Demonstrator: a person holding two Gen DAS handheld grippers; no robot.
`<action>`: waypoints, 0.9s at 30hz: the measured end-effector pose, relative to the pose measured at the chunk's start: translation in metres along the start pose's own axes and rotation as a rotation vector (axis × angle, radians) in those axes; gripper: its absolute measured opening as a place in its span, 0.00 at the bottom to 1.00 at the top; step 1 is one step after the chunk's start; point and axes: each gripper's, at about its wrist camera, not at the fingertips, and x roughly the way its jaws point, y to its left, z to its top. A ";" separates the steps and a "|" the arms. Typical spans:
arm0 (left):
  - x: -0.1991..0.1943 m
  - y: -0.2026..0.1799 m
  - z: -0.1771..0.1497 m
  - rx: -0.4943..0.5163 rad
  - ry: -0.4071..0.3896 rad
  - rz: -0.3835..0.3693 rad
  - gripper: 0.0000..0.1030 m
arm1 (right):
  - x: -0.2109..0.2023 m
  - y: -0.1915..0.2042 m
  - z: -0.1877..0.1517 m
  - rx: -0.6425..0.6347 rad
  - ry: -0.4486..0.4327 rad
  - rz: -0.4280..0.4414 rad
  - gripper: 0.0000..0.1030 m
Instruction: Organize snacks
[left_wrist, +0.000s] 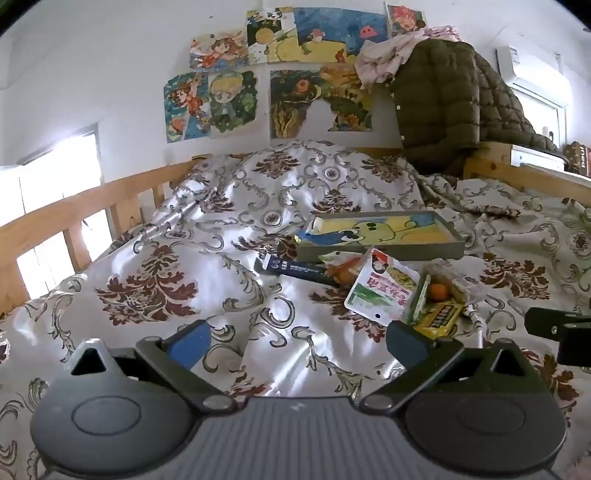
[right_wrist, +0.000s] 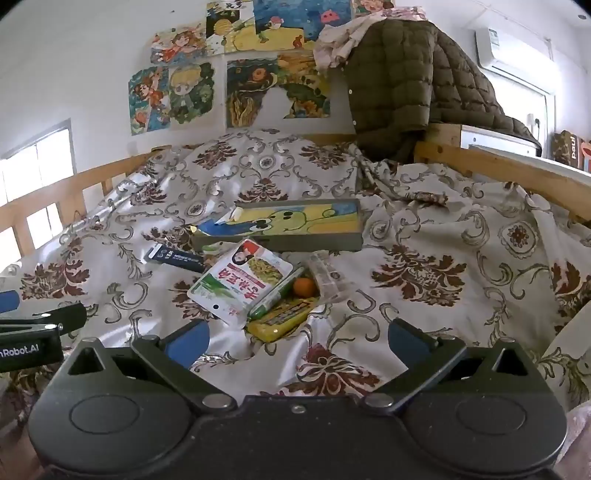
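**Snack pile on the bed, both grippers wide open and holding nothing**

The whole scene sat on a bed with a floral bedspread (right_wrist: 424, 236), cream satin with brown medallions, wooden rails on both sides. I'll place everything relative to the tray.

The tray (right_wrist: 354, 242) was a shallow grey rectangular box with a green cartoon character on a yellow and blue floor, lying flat mid-bed. Behind it, up on the far rail, hung a big olive puffer jacket (right_wrist: 399, 85), with cartoon posters (right_wrist: 184, 96) on the wall to the jacket's left.

All the snacks were outside the tray, bunched just in front of its near edge. The biggest was a white pouch (right_wrist: 240, 280) with red lettering, overlapping the others. Left of that pouch, off the tray's front left corner, lay a dark blue packet (right_wrist: 173, 256). On the pouch's right side was a green tube-shaped pack (right_wrist: 275, 297), then a small orange fruit (right_wrist: 303, 286) touching a clear crinkly wrapper (right_wrist: 325, 277). Nearest the camera lay a yellow packet (right_wrist: 282, 319).

The left gripper (left_wrist: 295, 341) hovered over bare bedspread, short of the pile, fingers spread fully apart, nothing between them. The right gripper (right_wrist: 297, 339) was the same: fingers wide, empty, the yellow packet just beyond its tips.
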 end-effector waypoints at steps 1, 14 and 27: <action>0.000 0.000 0.000 0.002 -0.005 0.000 1.00 | 0.000 0.000 0.000 0.004 0.000 -0.001 0.99; -0.004 -0.007 0.002 -0.017 0.017 0.004 1.00 | 0.001 0.001 0.000 -0.011 0.001 0.001 0.99; 0.003 0.001 -0.004 -0.016 0.020 -0.004 1.00 | 0.002 0.003 -0.001 -0.015 0.006 -0.002 0.99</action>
